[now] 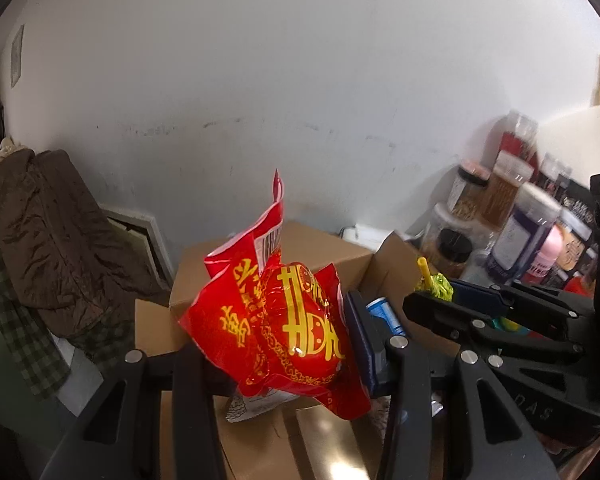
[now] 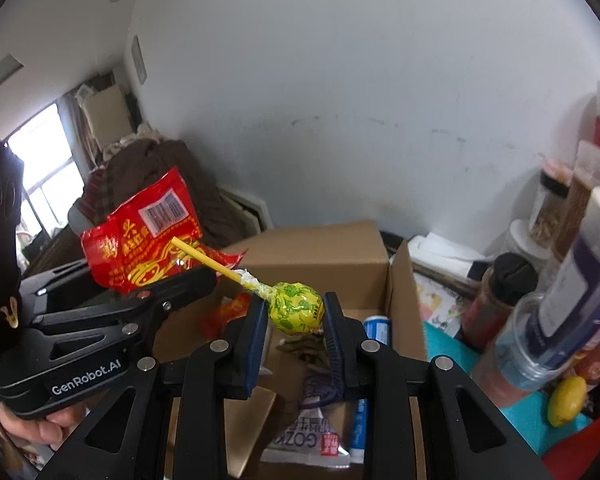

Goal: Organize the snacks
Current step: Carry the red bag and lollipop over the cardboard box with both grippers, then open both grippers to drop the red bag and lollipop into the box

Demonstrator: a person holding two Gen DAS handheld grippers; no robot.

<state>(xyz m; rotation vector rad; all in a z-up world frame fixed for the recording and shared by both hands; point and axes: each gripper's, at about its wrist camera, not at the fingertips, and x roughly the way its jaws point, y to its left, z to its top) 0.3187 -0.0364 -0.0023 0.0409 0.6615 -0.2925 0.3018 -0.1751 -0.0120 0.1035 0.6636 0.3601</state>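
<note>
Up in the air now, both grippers loaded over the open cardboard box (image 2: 398, 280). The left gripper (image 1: 276, 344) has its jaws pinching a crinkly red foil snack packet (image 1: 288, 320), glossy, puffed round in the middle, yellow lettering across it and a barcode flap sticking up. From the right wrist view that same packet (image 2: 148, 236) shows off to the left, held by the other tool with a hand (image 2: 48, 424) wrapped round its grip.

The right gripper (image 2: 296, 320) clamps a lollipop (image 2: 296, 308) between its blue ribbed pads (image 2: 256, 332), jaws pressed on the round head in yellow-green printed wrapper, the thin yellow stick angling up and left. It hangs just above the box opening.

Down inside the box lie a white triangular sachet (image 2: 312, 440), a blue-and-white tube (image 2: 376, 332) and something dark and crumpled, hard to make out.

Off to the right, a crowd of clear plastic jars (image 2: 580, 240) with dark lids, plus a small yellow lemon-shaped thing (image 2: 566, 400) on a teal surface. A brown quilted jacket (image 1: 48, 232) slumps against the white wall at left
</note>
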